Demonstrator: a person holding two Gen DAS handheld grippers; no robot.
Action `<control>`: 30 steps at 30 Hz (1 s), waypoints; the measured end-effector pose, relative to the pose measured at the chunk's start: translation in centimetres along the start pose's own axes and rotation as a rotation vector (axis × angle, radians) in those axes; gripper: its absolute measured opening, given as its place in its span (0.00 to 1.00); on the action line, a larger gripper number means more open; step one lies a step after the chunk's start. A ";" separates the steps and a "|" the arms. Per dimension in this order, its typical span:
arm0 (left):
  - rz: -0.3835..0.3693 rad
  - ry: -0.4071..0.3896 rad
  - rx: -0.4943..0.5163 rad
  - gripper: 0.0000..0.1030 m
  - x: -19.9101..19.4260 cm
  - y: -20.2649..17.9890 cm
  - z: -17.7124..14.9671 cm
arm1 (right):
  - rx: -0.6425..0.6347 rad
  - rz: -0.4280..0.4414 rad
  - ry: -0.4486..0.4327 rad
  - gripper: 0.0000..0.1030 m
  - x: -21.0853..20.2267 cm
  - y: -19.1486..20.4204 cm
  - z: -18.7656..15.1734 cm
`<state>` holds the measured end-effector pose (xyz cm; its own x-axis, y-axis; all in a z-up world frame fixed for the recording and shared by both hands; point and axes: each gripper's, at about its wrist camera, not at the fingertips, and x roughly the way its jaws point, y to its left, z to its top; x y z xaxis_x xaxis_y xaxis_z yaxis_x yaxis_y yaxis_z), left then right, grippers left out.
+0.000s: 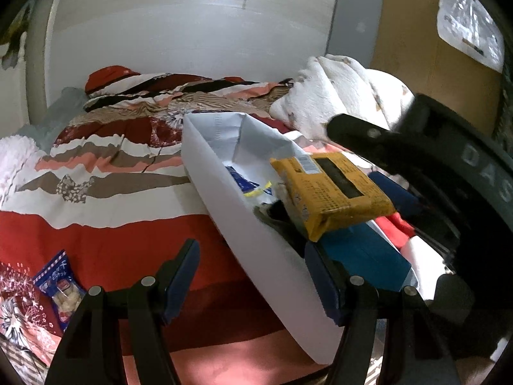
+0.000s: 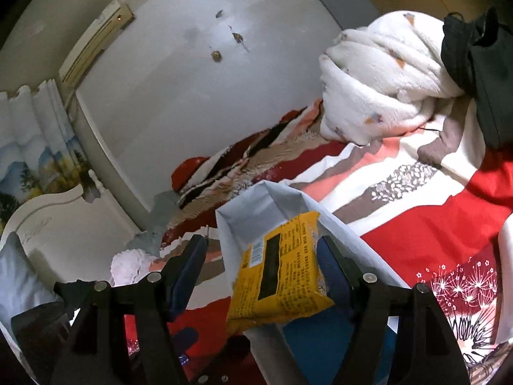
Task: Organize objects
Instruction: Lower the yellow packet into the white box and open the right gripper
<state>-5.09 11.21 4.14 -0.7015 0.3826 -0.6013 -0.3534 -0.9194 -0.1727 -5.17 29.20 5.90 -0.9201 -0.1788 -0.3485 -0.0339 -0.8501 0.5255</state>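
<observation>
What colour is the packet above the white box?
The packet is yellow with a black panel and dark print; the right wrist view shows it best.

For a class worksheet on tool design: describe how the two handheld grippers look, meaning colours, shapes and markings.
Both the left gripper and the right gripper have black angular fingers with silver round rivets and dark blue pads. Raised letters mark the right gripper's black body.

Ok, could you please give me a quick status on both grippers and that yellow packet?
Right gripper open, yellow packet against one finger, over white box. Left gripper open astride box wall. Nothing in the way.
</observation>
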 end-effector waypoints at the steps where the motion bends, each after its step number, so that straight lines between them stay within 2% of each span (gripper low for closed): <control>1: -0.001 -0.011 -0.013 0.64 0.1 0.2 0.2 | 0.005 0.001 -0.007 0.70 -0.1 0.0 0.0; 7: -0.052 -0.027 -0.168 0.64 2.3 2.3 1.2 | 0.021 0.093 -0.012 0.70 0.4 0.0 -0.2; 11: -0.023 -0.034 -0.198 0.64 2.8 3.2 1.9 | 0.013 0.060 0.009 0.69 2.1 0.1 -0.6; 16: 0.010 -0.015 -0.194 0.64 2.8 4.2 1.5 | -0.036 0.001 -0.088 0.69 -1.6 0.2 0.5; 18: 0.017 -0.015 -0.200 0.63 2.4 4.7 1.4 | -0.065 -0.044 -0.071 0.69 -2.3 -0.2 0.7; 21: 0.009 -0.028 -0.219 0.63 1.3 5.2 1.3 | -0.033 -0.089 0.017 0.69 -1.6 -1.8 0.2; 25: 0.050 -0.046 -0.229 0.63 -0.2 6.0 1.0 | 0.023 -0.035 0.131 0.57 0.3 -3.1 -0.7; 28: 0.107 -0.045 -0.253 0.63 -1.3 7.4 0.4 | -0.013 -0.027 0.100 0.57 -0.3 -2.3 -1.1; 30: 0.136 -0.033 -0.293 0.63 -1.8 8.7 0.0 | -0.048 0.015 0.077 0.57 -0.8 -1.2 -1.2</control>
<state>-6.85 2.55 3.74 -0.7514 0.2524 -0.6097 -0.0651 -0.9478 -0.3121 -3.93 29.81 4.66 -0.8877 -0.2276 -0.4002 0.0002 -0.8695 0.4940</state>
